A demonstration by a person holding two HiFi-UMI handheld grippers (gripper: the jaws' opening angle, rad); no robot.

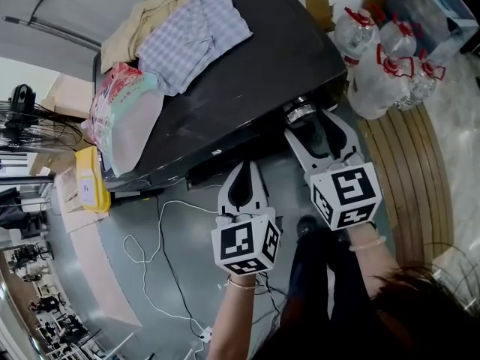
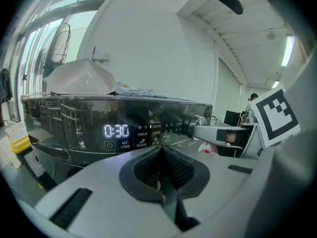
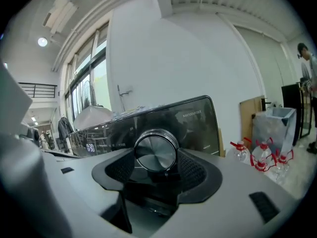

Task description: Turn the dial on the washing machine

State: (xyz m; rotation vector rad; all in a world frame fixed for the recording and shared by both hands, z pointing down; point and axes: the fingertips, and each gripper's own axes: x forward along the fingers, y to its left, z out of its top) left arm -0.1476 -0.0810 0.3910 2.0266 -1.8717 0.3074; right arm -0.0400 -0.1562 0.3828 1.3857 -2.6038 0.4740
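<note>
1. Black and glossy, the washing machine [image 1: 247, 73] fills the head view, with one dial [image 1: 300, 112] at the right end of its front panel. The right gripper [image 1: 310, 121] reaches onto the dial. The left gripper [image 1: 248, 169] hangs left of the dial, near the panel. Behind the dial, on the lid, lie two folded cloths [image 1: 187, 28] and one plastic bag [image 1: 124, 115]. Right of the dial stand four water bottles [image 1: 382, 58], as best I can count.
2. In the left gripper view, the left gripper [image 2: 161, 150] has its jaws closed together with nothing between them. One lit display [image 2: 116, 131] glows left of the dial [image 2: 198, 122].
3. In the right gripper view, the right gripper [image 3: 155, 156] clamps the dial [image 3: 155, 150], one pad pressing each side of the metal rim. I judge the turning step to be in hand. The next move calls for rolling the wrist about the dial's axis, with the pads kept square so they don't slip.
</note>
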